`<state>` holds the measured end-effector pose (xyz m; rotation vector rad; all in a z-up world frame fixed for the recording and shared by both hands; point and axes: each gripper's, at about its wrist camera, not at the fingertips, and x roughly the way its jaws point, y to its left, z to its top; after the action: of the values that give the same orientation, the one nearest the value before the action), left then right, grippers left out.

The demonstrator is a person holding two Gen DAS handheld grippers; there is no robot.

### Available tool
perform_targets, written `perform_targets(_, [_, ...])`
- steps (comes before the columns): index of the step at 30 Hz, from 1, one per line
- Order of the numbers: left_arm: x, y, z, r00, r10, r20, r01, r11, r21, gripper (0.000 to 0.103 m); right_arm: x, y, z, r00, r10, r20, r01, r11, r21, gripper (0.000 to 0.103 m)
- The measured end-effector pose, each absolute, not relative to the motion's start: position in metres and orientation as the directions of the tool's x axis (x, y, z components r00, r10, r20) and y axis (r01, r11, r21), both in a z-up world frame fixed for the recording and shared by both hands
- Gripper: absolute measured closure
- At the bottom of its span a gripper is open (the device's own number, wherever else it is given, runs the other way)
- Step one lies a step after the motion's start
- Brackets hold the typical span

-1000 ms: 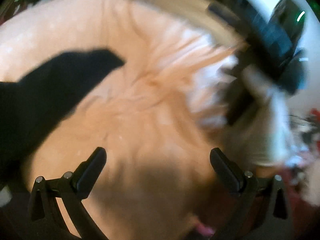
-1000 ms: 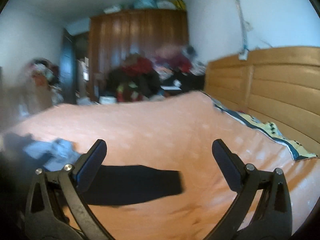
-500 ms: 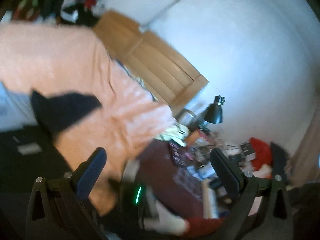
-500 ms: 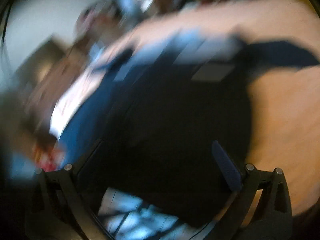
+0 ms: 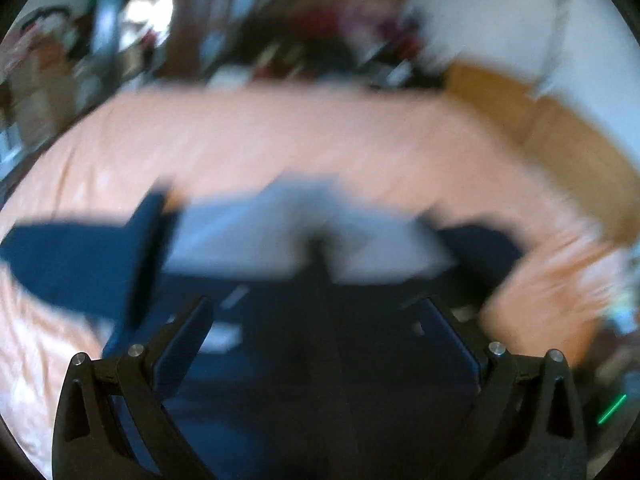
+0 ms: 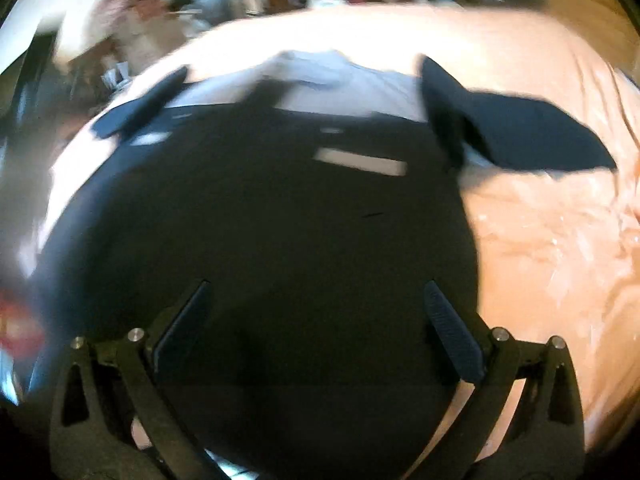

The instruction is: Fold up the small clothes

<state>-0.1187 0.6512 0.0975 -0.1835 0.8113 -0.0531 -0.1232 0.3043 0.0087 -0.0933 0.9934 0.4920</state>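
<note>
A dark navy garment [image 5: 280, 360] lies spread on the peach bed sheet [image 5: 280, 132], with a pale grey part [image 5: 304, 232] at its far end and a sleeve [image 5: 68, 264] out to the left. My left gripper [image 5: 318, 320] hovers over it, open, nothing between its fingers. In the right wrist view the same garment [image 6: 280, 240] fills the middle, showing a white label [image 6: 360, 162] and a sleeve [image 6: 536, 136] reaching right. My right gripper [image 6: 316, 296] is open above the dark cloth. Both views are motion-blurred.
A wooden headboard [image 5: 580, 152] runs along the bed's right side. A brown wardrobe [image 5: 288, 8] and piled clutter [image 5: 320, 48] stand beyond the far edge. Bare sheet [image 6: 552, 260] lies to the garment's right. A green light [image 5: 610, 408] glows at lower right.
Both cameras swung fast. The left view went from sheet to the room and back over the garment. The right came in close above the dark cloth. Both grippers stayed open.
</note>
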Motion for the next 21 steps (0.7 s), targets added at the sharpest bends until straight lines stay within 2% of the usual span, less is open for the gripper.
perform_targets(3, [-0.104,0.677,0.021,0.565,-0.063,-0.823,-0.127,0.978,-0.162,0.000,-0.093,0.314,-0.023,0.395,0.295,-0.870,-0.430,0.896,0.109,0.000])
perform_targets(6, [-0.103,0.682,-0.019,0.518,-0.087,-0.851,-0.152,0.970,-0.191,0.000,-0.094,0.305,-0.019,0.472,0.334,-0.816,-0.365,0.916,0.165,0.000])
perform_targets(9, [-0.100,0.675,-0.023,0.512,-0.055,-0.857,-0.166,0.973,-0.162,0.000,-0.101,0.313,-0.026,0.504,0.337,-0.795,-0.325,0.927,0.187,0.000])
perform_targets(12, [-0.093,0.674,-0.029,0.519,-0.034,-0.854,-0.215,0.962,-0.168,0.000,-0.106,0.312,-0.014,0.406,0.385,-0.829,-0.364,0.900,0.239,0.000])
perform_targets(15, [-0.091,0.671,-0.035,0.530,-0.010,-0.848,-0.221,0.964,-0.149,0.000,-0.100,0.278,0.016,0.459,0.457,-0.762,-0.321,0.885,0.337,0.000])
perform_targets(17, [-0.089,0.670,-0.038,0.543,-0.004,-0.840,-0.216,0.966,-0.144,0.000,-0.066,0.231,0.041,0.561,0.432,-0.706,-0.247,0.902,0.355,0.000])
perform_targets(20, [-0.092,0.674,-0.039,0.560,-0.010,-0.828,-0.212,0.965,-0.155,0.000,0.003,0.145,0.047,0.627,0.407,-0.664,-0.097,0.886,0.453,0.001])
perform_targets(21, [-0.092,0.675,-0.039,0.562,-0.010,-0.827,-0.212,0.965,-0.156,0.000,0.023,0.116,0.041,0.629,0.404,-0.664,-0.035,0.868,0.495,0.006])
